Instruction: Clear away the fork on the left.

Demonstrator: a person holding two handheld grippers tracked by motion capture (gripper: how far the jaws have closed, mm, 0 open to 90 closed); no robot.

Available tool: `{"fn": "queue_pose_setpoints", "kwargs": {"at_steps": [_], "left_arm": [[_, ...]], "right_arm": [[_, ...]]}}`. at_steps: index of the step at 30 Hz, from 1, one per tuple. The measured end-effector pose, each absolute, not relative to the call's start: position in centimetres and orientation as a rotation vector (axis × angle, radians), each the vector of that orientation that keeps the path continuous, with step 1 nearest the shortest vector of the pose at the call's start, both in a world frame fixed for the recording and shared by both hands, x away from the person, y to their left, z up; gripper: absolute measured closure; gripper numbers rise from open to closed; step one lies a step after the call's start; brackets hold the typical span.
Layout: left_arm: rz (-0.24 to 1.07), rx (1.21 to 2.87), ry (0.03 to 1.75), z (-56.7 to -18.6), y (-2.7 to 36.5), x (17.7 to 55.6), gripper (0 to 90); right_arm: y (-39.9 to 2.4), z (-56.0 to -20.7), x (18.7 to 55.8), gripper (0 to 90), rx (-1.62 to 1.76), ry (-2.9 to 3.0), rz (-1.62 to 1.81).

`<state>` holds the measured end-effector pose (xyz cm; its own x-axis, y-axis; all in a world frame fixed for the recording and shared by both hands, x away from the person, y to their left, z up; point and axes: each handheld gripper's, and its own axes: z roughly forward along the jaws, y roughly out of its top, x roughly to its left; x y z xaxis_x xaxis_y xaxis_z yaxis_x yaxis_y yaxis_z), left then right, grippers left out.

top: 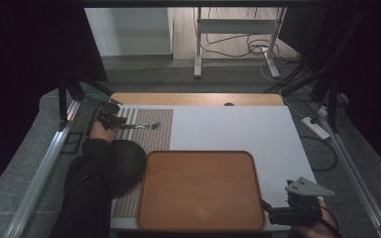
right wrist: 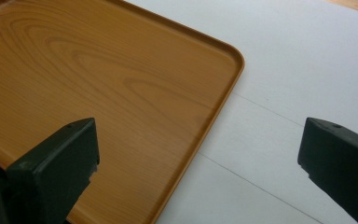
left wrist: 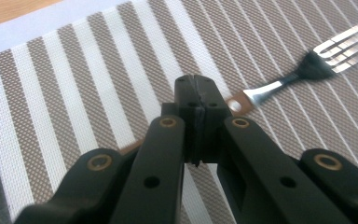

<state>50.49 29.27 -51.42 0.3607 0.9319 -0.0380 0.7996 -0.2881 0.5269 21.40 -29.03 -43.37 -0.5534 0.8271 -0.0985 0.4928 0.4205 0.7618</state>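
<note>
The left gripper [left wrist: 198,91] is clamping its two black jaws hard together on the handle of a fork [left wrist: 279,86], the copper-coloured end of that handle poking out just beside the pinched tips. The fork is lying across a brown and white striped placemat [left wrist: 74,93], its steel neck running away from the jaws to a dark patch at the base of the blurred tines. In the high view the left gripper [top: 121,122] is sitting at the far left of the table, with the fork [top: 146,126] pointing rightward over the placemat [top: 156,136] toward the white table cover [top: 228,126]. Nearer the person, a wooden tray [top: 201,191] is resting on the cover, overlapping the mat's right edge. The right gripper [top: 273,214] is hovering just off the tray's near right corner, its jaws spread wide with nothing between them; in the right gripper view they are framing the tray's rounded corner [right wrist: 235,58] and the white cover [right wrist: 284,93] beside it.
</note>
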Motion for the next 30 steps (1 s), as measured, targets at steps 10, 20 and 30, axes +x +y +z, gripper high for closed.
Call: {"fn": "queue_pose_setpoints", "kwargs": {"at_steps": [10,20,30], "left_arm": [[0.338,2.248,1.503,-52.4,29.7,49.9,88.8],[0.161,2.358,1.414,-51.8,29.8,47.6,88.8],[0.234,2.258,1.415,-50.6,30.2,47.1,78.4]], "right_arm": [[-29.0,-43.4,21.4,0.0,1.115,2.217,0.961],[-28.9,-43.4,21.3,0.0,1.105,2.219,0.954],[-28.9,-43.3,21.2,0.0,1.094,2.215,0.956]]}}
